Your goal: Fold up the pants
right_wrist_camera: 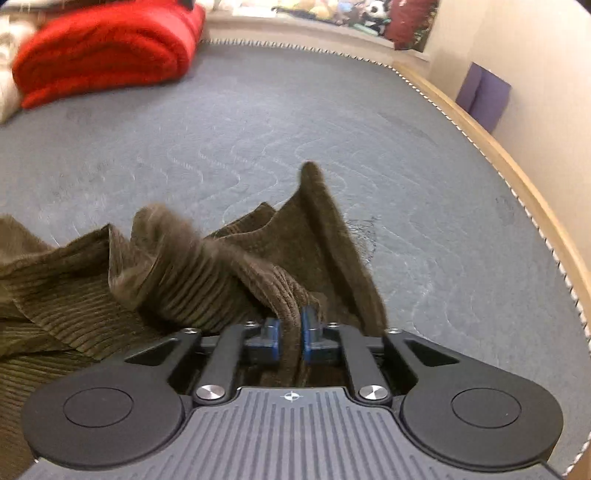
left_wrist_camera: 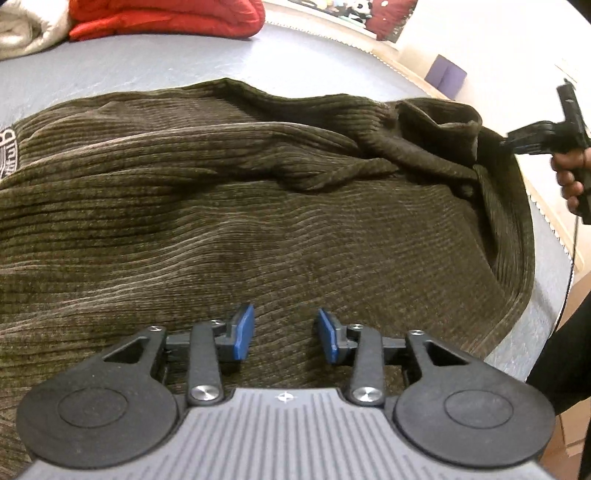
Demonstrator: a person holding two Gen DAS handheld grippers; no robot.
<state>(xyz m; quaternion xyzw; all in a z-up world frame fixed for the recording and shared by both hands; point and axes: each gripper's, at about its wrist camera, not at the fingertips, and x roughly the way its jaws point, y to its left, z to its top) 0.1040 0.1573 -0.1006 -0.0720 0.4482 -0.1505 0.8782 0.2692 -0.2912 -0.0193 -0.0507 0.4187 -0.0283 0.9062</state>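
Note:
Dark olive corduroy pants [left_wrist_camera: 240, 221] lie spread and rumpled on a grey mattress [left_wrist_camera: 147, 70]. My left gripper [left_wrist_camera: 286, 334] is open and hovers just above the near part of the cloth, its blue pads [left_wrist_camera: 244, 332] apart with nothing between them. My right gripper [right_wrist_camera: 290, 336] is shut on a bunched edge of the pants [right_wrist_camera: 229, 273] and holds it lifted off the mattress [right_wrist_camera: 369, 147]. The right gripper also shows in the left wrist view [left_wrist_camera: 506, 144] at the pants' far right corner, held by a hand.
A folded red blanket [right_wrist_camera: 107, 48] and a cream one [left_wrist_camera: 26, 29] lie at the far left of the mattress. A wooden bed frame [right_wrist_camera: 491, 147] runs along the right side, with a purple object [right_wrist_camera: 484, 96] against the wall.

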